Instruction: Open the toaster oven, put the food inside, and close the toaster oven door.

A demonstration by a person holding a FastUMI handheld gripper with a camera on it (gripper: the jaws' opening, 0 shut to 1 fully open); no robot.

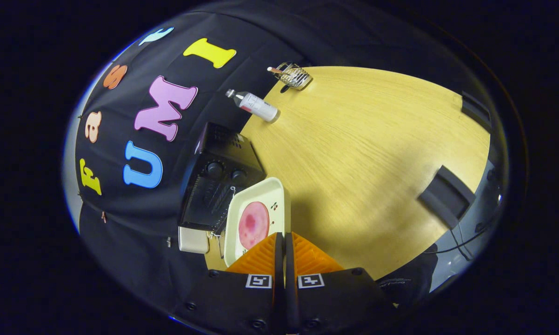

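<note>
Pressing together with nothing between them, the jaws (pixel 284 242) are seen closed over the bench (pixel 368 153); the tray (pixel 256 218) of food (pixel 253 224) lies just ahead, the toaster oven (pixel 219 179) beyond.

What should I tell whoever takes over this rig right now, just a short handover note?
Tongs: orange fingers closed together, apparently pinching the near rim of the cream tray; the contact itself is hard to see.
Tray carries a pink slice of food and sits just ahead of the fingers, beside the black toaster oven.
Oven stands against the booth wall on the wooden table; whether its door is open is unclear.
Left: get the tray inside the oven, then close the door.
</note>
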